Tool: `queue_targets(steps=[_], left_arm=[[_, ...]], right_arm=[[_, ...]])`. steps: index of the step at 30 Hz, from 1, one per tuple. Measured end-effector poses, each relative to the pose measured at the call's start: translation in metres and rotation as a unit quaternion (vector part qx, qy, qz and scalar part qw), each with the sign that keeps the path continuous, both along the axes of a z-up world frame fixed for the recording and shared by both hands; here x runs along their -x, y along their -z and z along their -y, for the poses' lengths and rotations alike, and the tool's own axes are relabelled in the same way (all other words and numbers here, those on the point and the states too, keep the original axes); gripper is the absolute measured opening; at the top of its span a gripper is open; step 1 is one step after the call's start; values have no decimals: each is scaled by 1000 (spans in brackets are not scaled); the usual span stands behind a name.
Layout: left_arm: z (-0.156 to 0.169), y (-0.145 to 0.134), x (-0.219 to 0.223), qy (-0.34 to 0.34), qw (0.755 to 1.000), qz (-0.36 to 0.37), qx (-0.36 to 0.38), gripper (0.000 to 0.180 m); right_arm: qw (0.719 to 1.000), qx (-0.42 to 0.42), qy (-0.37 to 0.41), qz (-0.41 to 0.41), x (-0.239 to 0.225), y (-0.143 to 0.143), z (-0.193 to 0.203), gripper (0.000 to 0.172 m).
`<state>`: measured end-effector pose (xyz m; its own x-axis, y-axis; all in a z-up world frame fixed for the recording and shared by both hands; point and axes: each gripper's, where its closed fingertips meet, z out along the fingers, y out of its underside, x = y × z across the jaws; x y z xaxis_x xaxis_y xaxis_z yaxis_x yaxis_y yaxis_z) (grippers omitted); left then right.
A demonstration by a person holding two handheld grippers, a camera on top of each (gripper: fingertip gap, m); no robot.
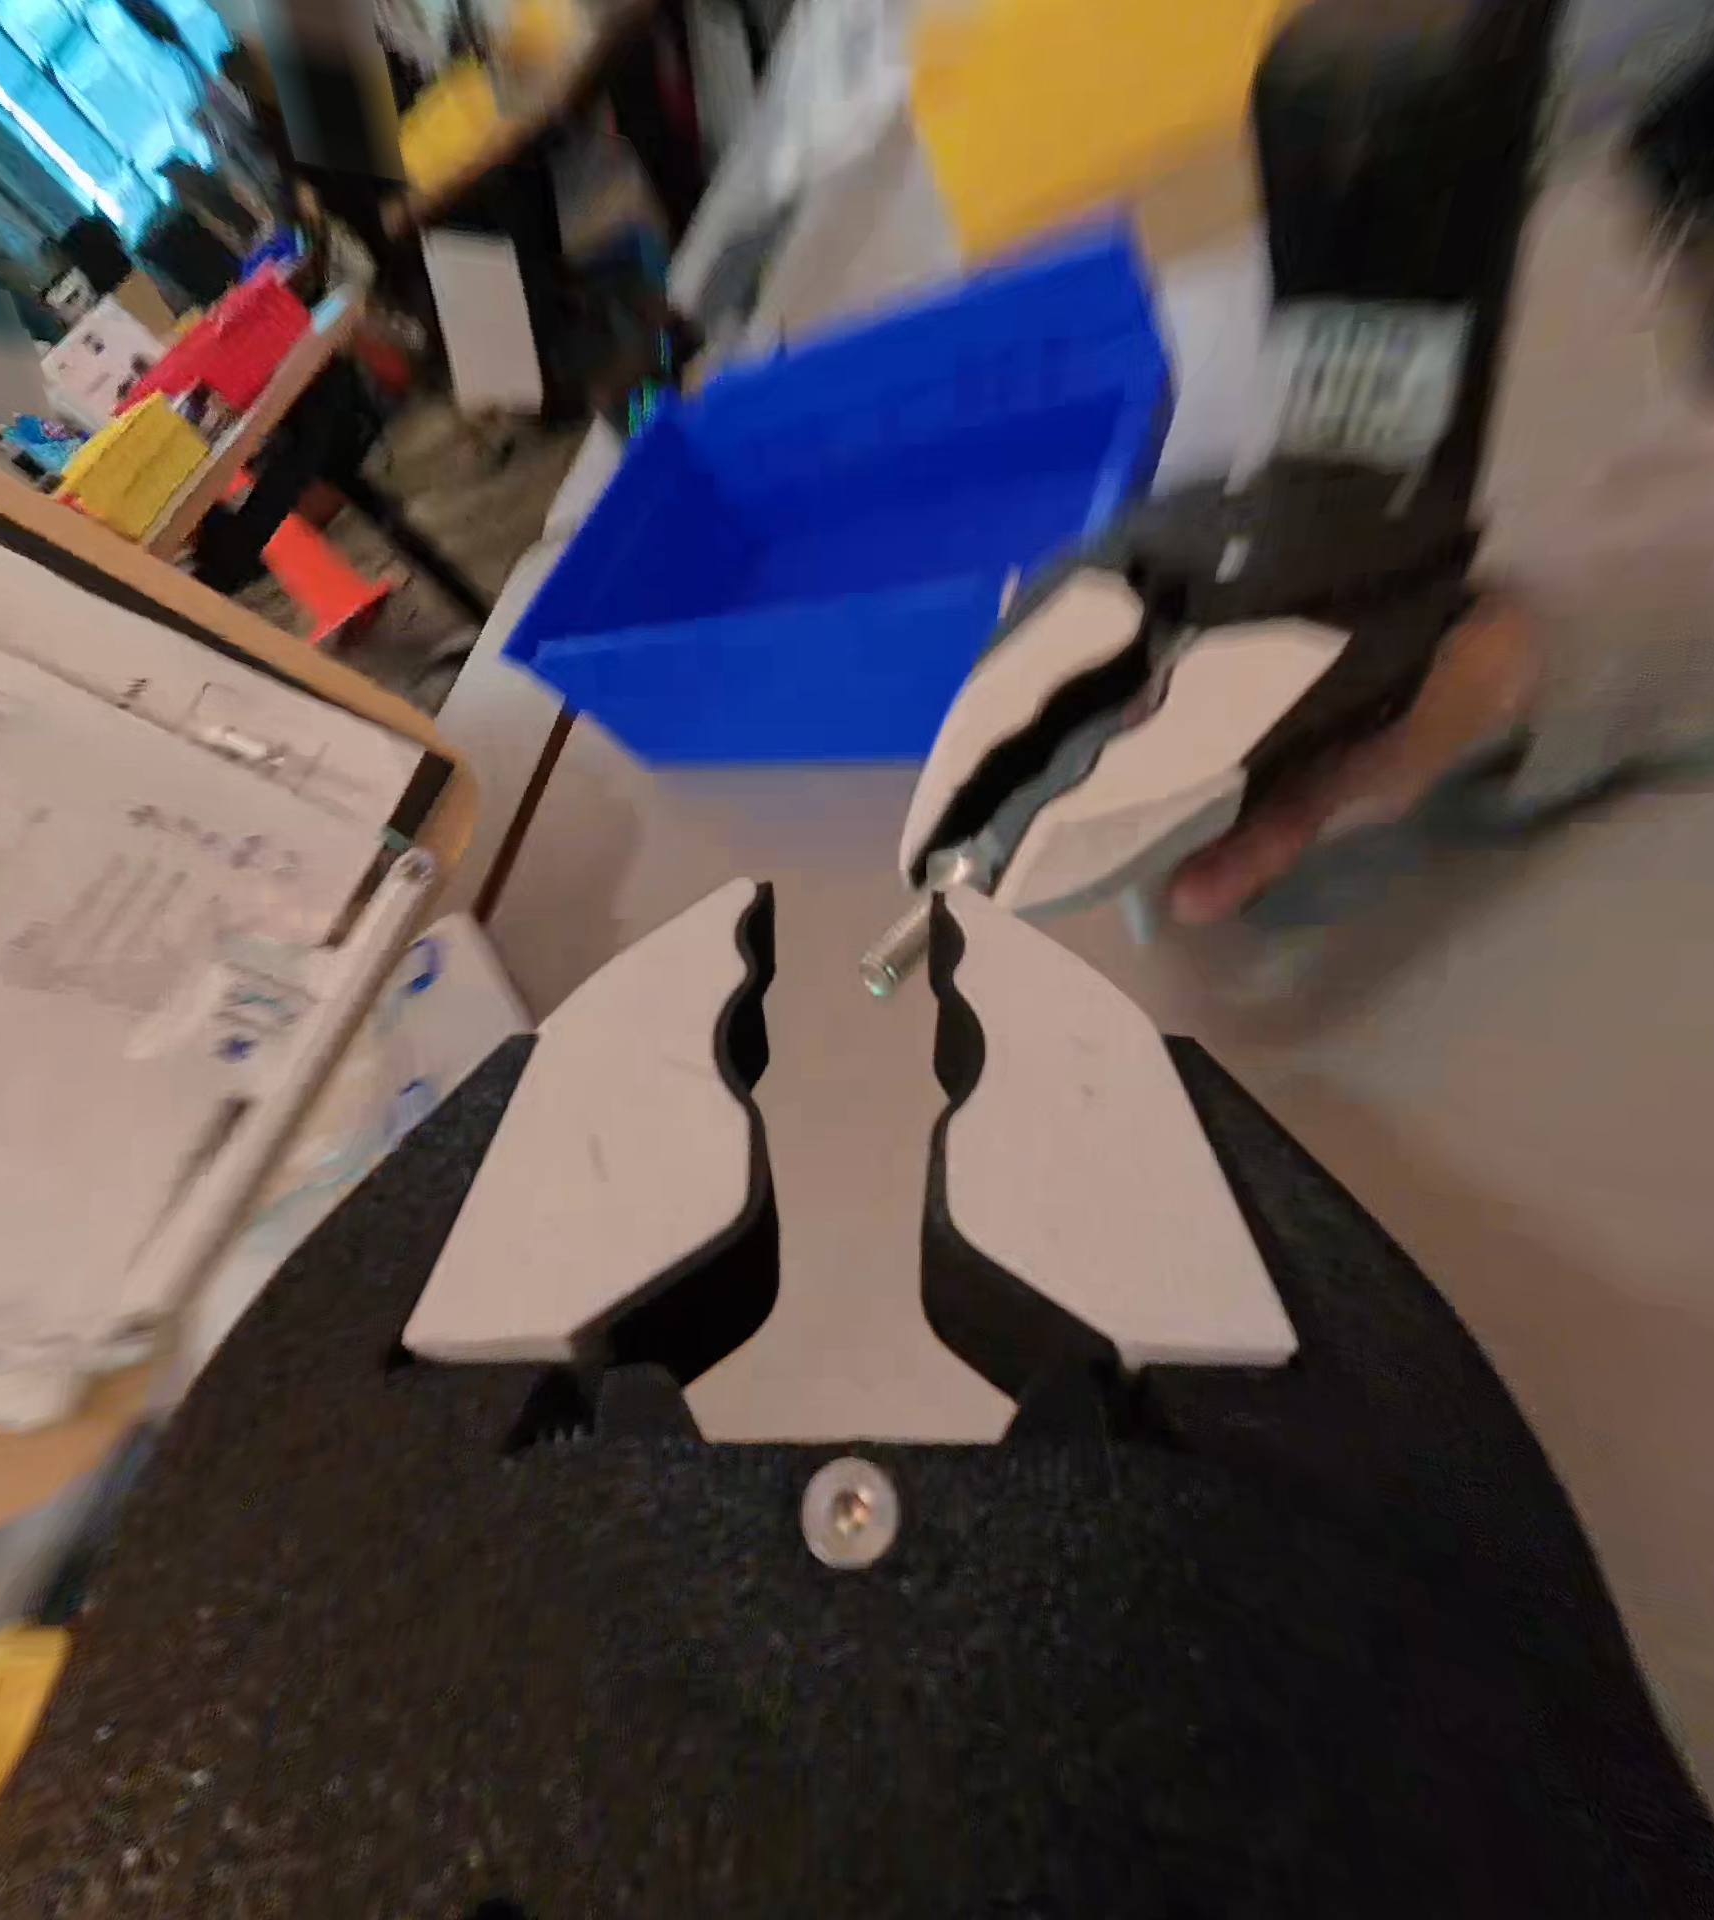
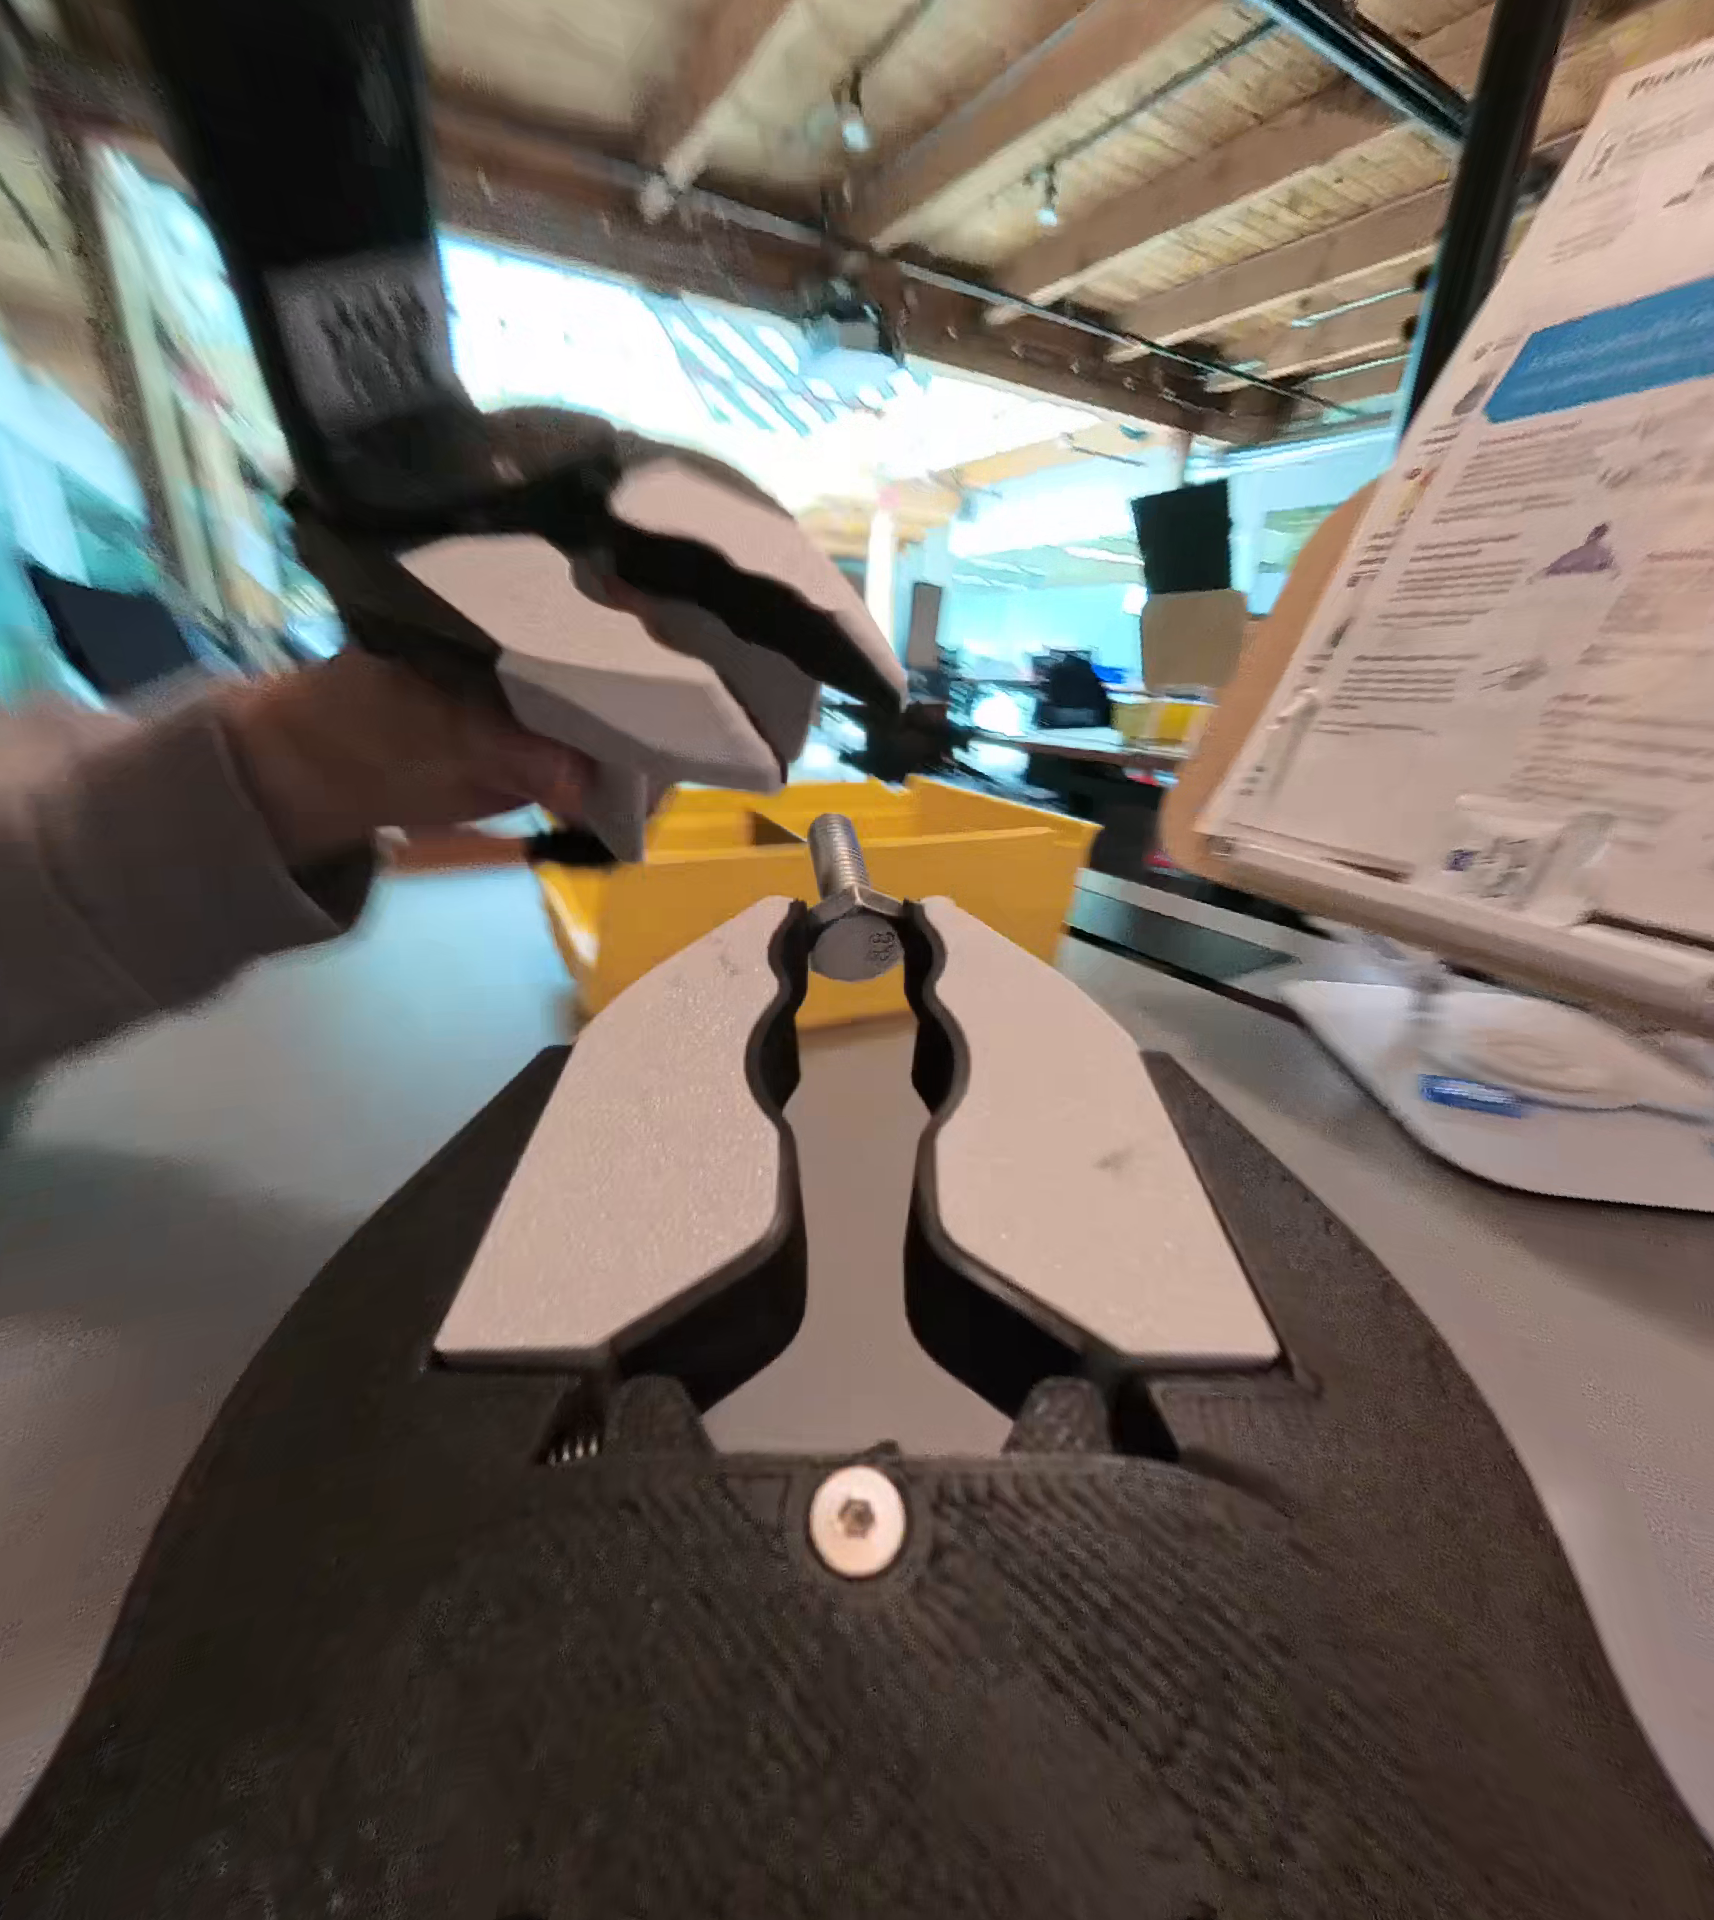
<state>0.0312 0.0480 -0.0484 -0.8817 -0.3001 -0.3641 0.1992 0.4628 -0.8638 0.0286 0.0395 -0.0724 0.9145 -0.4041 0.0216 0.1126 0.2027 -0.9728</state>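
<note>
Grey counter (image 2: 333, 1039), smooth, under timber ceiling beams. Right hand-held gripper (image 2: 854, 914) is clamped on the hex head of a steel bolt (image 2: 837, 862), threaded shank poking forward. Left hand-held gripper (image 1: 851, 904) is spread apart with nothing in it, the bolt tip just beside its right fingertip. Beyond sit a yellow bin (image 2: 988, 883) and a blue bin (image 1: 832, 582), contents hard to tell; a tilted clipboard of papers (image 2: 1559, 540) crowds one edge.

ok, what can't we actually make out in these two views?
- Left wrist view: blue bin is motion-blurred and its floor is out of sight.
- Left wrist view: bolt head is hidden inside the right gripper.
- Right wrist view: yellow bin contents hidden by its front wall.
- Both views: printed sheets unreadable.
</note>
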Motion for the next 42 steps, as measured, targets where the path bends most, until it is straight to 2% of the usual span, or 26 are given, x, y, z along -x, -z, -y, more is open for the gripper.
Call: queue_targets(steps=[1, 3, 5, 9, 12, 18, 33, 36, 39, 42], left_arm=[[2, -9, 3, 20, 996, -39, 74, 25], [3, -23, 8, 66, 972, -100, 201, 26], [2, -24, 8, 97, 945, -141, 280, 27], [5, -10, 9, 125, 919, -163, 337, 21], [10, -3, 12, 135, 914, -161, 348, 21], [11, 0, 16, 148, 911, -158, 352, 9], [4, 1, 18, 154, 907, -165, 355, 12], [4, 2, 16, 147, 912, -158, 349, 9], [4, 6, 13, 126, 928, -141, 322, 8], [4, 9, 8, 96, 943, -115, 297, 8]], right_arm=[[999, -36, -28, -24, 2, -5, 2, 17], [992, -95, -68, -57, 4, -13, 8, 17], [986, -123, -90, -70, 6, -18, 11, 17], [978, -152, -111, -84, 9, -21, 14, 17], [979, -147, -112, -85, 9, -19, 13, 17], [980, -136, -117, -85, 11, -17, 7, 17], [984, -112, -115, -80, 13, -12, 3, 18], [985, -107, -113, -79, 13, -10, 3, 17], [987, -100, -101, -78, 10, -8, 3, 17], [997, -65, -31, -37, 1, -3, 5, 18]])
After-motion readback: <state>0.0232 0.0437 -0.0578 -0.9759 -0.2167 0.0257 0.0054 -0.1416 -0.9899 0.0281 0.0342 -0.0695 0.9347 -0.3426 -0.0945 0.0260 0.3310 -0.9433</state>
